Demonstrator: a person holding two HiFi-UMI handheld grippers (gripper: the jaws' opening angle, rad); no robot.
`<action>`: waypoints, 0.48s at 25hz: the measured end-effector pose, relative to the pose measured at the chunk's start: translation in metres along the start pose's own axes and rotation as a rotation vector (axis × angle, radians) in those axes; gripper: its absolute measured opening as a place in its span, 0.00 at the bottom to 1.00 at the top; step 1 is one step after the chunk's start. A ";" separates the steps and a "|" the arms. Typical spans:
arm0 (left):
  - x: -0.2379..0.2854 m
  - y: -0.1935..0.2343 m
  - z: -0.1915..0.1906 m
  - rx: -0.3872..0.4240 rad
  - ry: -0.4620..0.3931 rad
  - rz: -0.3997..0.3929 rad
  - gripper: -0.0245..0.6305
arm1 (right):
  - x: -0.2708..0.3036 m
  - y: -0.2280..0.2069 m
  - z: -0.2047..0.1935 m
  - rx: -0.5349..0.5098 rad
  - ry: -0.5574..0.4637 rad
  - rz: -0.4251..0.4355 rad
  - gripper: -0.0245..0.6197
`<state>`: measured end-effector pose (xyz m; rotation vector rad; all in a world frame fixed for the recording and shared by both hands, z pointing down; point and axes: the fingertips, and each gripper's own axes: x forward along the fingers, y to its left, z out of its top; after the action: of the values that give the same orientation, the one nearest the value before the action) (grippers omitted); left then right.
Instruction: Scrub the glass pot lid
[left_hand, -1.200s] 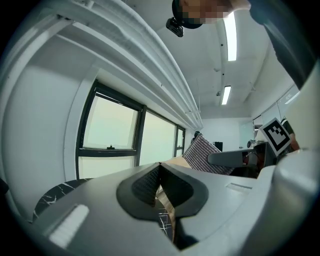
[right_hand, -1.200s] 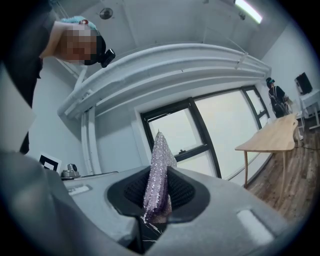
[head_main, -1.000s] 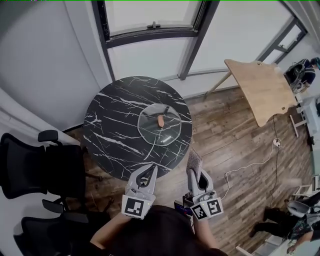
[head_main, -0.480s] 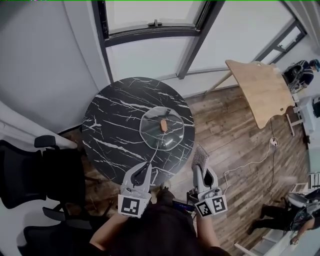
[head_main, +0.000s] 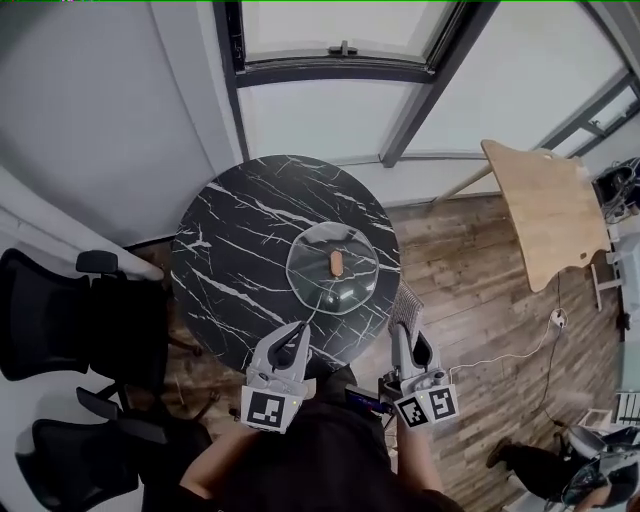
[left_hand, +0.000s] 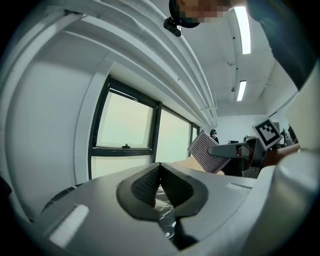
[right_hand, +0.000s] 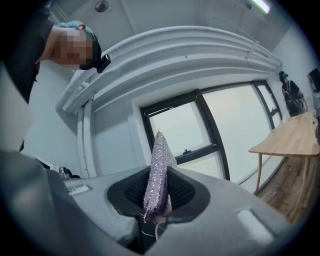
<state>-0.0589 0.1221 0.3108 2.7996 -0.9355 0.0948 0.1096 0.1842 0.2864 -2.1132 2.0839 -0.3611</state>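
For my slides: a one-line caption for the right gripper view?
Right gripper shut on a glittery scrubbing cloth, with a window beyond.

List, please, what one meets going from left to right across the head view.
Black office chair → left tool → glass pot lid → right tool, holding a scrubbing pad → wooden table.
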 end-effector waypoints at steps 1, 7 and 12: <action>0.007 -0.002 0.000 0.001 0.004 0.014 0.04 | 0.005 -0.007 0.001 -0.003 0.005 0.016 0.15; 0.054 -0.013 -0.010 0.001 0.031 0.092 0.04 | 0.041 -0.056 -0.006 0.006 0.053 0.107 0.15; 0.088 -0.022 -0.025 -0.007 0.057 0.139 0.04 | 0.065 -0.087 -0.015 0.014 0.095 0.180 0.15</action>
<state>0.0244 0.0928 0.3424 2.7069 -1.1133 0.1898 0.1895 0.1223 0.3288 -1.9159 2.2954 -0.4592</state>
